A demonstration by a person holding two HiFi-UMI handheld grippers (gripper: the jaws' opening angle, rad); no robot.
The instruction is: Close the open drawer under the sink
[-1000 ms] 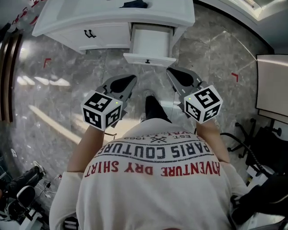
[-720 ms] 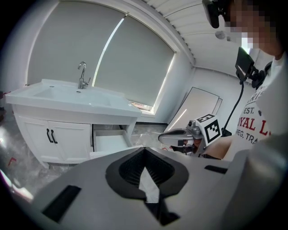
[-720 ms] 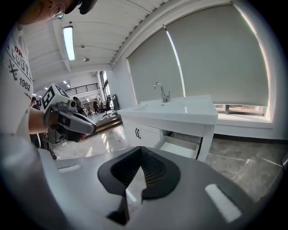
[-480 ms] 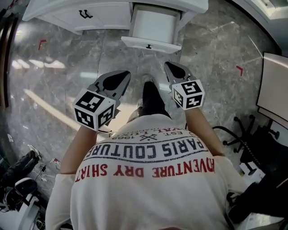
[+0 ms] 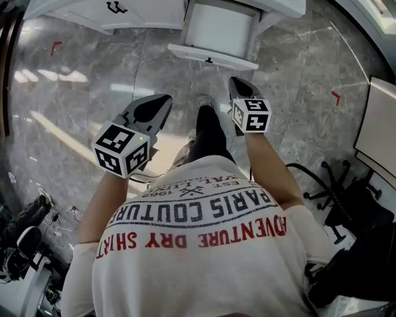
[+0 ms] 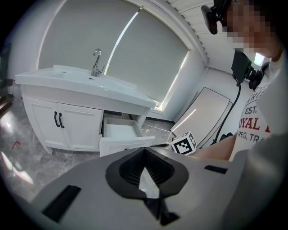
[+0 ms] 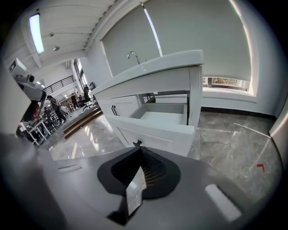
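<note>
"Where is the drawer?"

"The drawer [image 5: 215, 30] is under the sink, on the right side of the white cabinet [image 5: 142, 12]. It is pulled far out, and you can see its white inside. A small black knob [image 5: 209, 60] sits on its front."

"What are the arms doing?"

"Both arms reach forward and down, over the shiny grey floor [image 5: 80, 93]. The right claw [image 5: 238, 83] is held farther out. Its tip points at the drawer front. It is near the front but does not touch it. The left claw [image 5: 162, 99] is lower and more to the left. It leans in toward the drawer and is well apart from it."

"Are the claws open?"

"No. The left claw has its two jaws pressed together at the tips, and it holds nothing. The right claw is the same, tips together with nothing in them."

"What else can you see?"

"A silver tap [image 6: 96, 63] stands on top of the sink."
</note>
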